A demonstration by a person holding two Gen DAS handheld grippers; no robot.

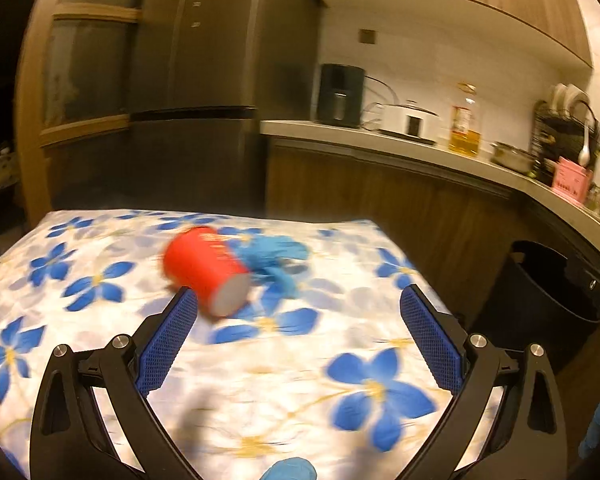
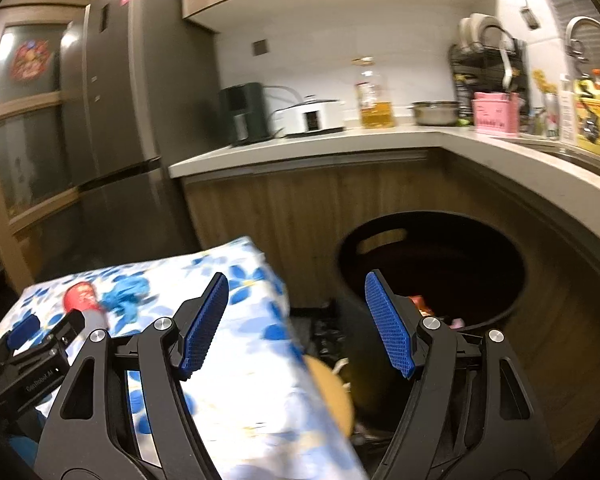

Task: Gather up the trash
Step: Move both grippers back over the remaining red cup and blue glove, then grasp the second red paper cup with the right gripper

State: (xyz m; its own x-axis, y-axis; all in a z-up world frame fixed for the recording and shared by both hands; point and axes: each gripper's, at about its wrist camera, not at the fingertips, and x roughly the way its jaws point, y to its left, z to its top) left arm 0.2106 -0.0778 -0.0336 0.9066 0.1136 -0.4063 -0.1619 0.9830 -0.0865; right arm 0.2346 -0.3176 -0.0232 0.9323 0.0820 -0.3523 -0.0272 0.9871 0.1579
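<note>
A red paper cup [image 1: 204, 270] lies on its side on the flowered tablecloth [image 1: 100, 340], its white base toward me. A crumpled blue glove [image 1: 278, 258] lies just behind it. My left gripper [image 1: 298, 300] is open, its left fingertip [image 1: 186, 300] close to the cup. My right gripper [image 2: 296, 284] is open and empty, above the table's right edge and the black trash bin [image 2: 432, 248], which holds some wrappers. The cup [image 2: 80, 296] and glove [image 2: 126, 298] also show in the right wrist view, with the left gripper [image 2: 48, 328] by them.
A kitchen counter [image 2: 340, 140] with appliances, an oil bottle and a dish rack runs behind and to the right. A tall fridge [image 2: 128, 120] stands at the left. A round wooden stool [image 2: 332, 392] shows under the table edge.
</note>
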